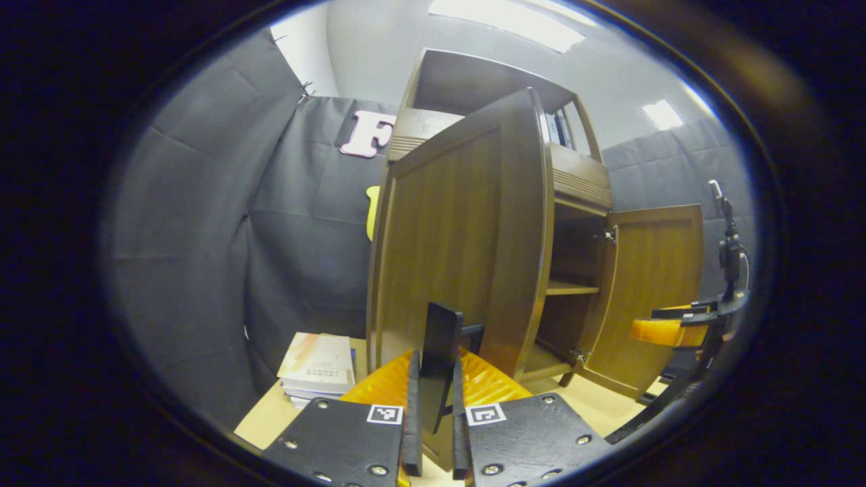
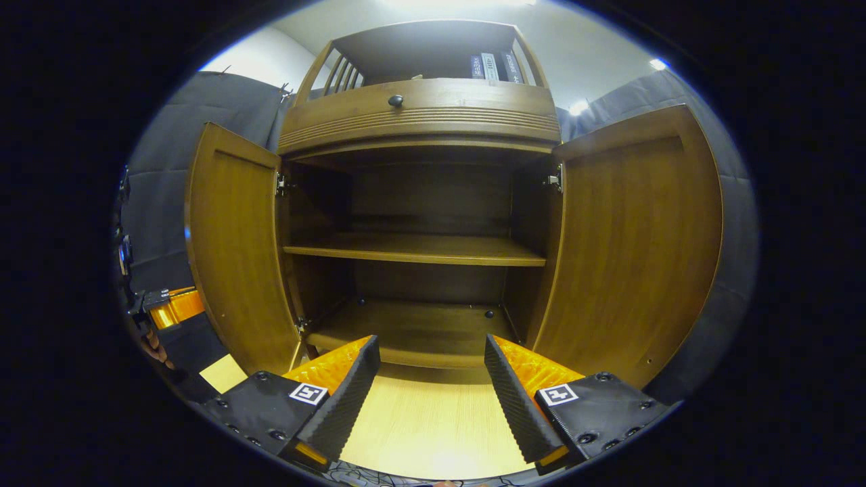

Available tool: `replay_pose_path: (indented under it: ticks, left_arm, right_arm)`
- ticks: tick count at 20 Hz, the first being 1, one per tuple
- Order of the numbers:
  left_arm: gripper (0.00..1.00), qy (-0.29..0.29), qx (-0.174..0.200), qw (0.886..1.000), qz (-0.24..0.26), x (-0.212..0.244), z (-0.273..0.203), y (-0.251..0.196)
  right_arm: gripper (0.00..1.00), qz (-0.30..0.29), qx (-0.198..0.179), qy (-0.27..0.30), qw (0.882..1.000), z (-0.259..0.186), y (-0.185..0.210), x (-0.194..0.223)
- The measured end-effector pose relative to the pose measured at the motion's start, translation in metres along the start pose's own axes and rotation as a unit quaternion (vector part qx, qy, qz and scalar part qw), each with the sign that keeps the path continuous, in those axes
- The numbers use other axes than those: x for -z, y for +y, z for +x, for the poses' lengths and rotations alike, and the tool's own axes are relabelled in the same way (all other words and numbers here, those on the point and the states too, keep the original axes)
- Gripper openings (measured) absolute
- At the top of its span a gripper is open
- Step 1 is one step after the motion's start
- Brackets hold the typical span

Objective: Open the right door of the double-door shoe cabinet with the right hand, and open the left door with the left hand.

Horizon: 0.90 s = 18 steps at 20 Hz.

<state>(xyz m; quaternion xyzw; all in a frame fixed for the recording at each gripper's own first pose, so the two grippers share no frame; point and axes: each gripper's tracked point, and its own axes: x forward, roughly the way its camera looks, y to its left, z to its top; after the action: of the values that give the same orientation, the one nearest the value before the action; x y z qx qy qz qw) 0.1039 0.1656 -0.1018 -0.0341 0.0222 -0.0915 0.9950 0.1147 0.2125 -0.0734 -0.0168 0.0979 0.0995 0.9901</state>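
Shelf (image 2: 413,249) inside cabinet (image 2: 419,108), between open doors (image 2: 237,257).

The cabinet (image 2: 419,122) is brown wood, upright, both doors swung wide. In the right gripper view the left door (image 2: 237,257) stands at 9 o'clock, the right door (image 2: 636,243) at 3 o'clock, with one inner shelf (image 2: 413,249) bare between them.

Booth backdrop under ceiling lights

Dark cloth walls (image 1: 203,223) hang around a pale wooden table (image 2: 433,419); bright ceiling panels (image 1: 504,24) glow overhead; stacked books (image 1: 318,368), possibly magazines, lie nearby.
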Motion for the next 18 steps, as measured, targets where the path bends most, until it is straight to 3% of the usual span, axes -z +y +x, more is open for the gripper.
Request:
replay_pose_path:
  ticks: [6, 11, 14, 18]
  left_arm:
    - [0.18, -0.002, -0.043, 0.999, 0.000, 0.001, -0.035, 0.082]
    - [0.19, 0.003, -0.052, 0.998, 0.018, -0.004, -0.044, 0.131]
    - [0.17, 0.009, -0.027, 0.999, 0.018, -0.004, -0.040, 0.129]
    - [0.20, 0.010, -0.044, 0.998, 0.036, -0.003, -0.038, 0.129]
  right_arm:
    - [0.98, 0.018, 0.001, 0.006, 1.000, 0.005, -0.001, -0.001]
    - [0.98, 0.023, 0.011, 0.003, 1.000, 0.009, -0.007, -0.008]
    - [0.98, 0.020, 0.019, 0.003, 1.000, 0.009, -0.012, -0.013]
    - [0.98, 0.015, 0.028, 0.009, 0.999, 0.008, -0.021, -0.020]
